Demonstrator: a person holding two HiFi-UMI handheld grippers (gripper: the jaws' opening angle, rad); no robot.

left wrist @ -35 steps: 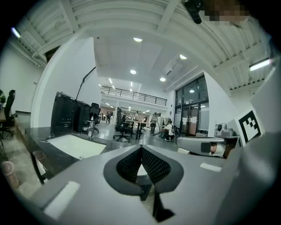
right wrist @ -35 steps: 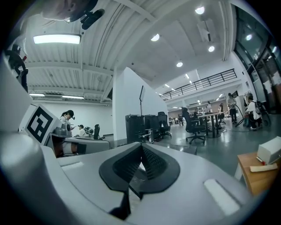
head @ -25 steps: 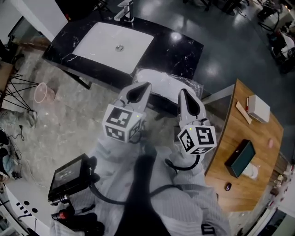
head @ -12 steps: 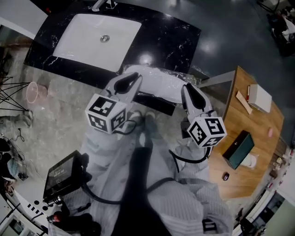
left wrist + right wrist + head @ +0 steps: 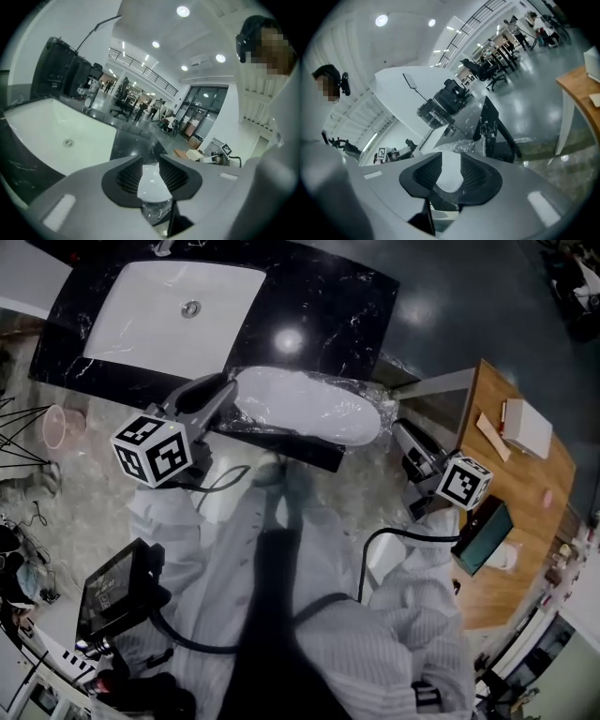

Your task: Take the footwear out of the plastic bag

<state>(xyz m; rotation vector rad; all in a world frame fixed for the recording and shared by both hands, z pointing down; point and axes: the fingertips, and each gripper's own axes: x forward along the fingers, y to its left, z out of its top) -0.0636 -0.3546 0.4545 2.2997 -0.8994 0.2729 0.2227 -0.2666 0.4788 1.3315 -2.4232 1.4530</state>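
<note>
A white slipper (image 5: 309, 407) lies inside a clear plastic bag (image 5: 373, 392) on the front edge of the black marble counter (image 5: 347, 306). My left gripper (image 5: 223, 390) points at the bag's left end, and its jaws are opening. The right gripper (image 5: 401, 430) sits off the bag's right end, jaws also opening. In the left gripper view the gripper (image 5: 150, 161) shows a gap, with the white slipper (image 5: 151, 183) and crinkled plastic (image 5: 157, 211) beyond it, and the pads press on nothing. The right gripper view shows the same: jaws (image 5: 451, 161) apart, slipper (image 5: 449, 177) ahead.
A white sink (image 5: 159, 301) is set in the counter. A wooden table (image 5: 525, 502) at the right carries a white box (image 5: 527, 427) and a dark teal box (image 5: 483, 540). A pink cup (image 5: 58, 426) stands on the floor at the left. A black device (image 5: 117, 592) hangs at the person's side.
Both grippers were close together over the bag; they have swung apart to its two ends. Their jaws have opened and the bagged slipper now lies uncovered on the counter edge.
</note>
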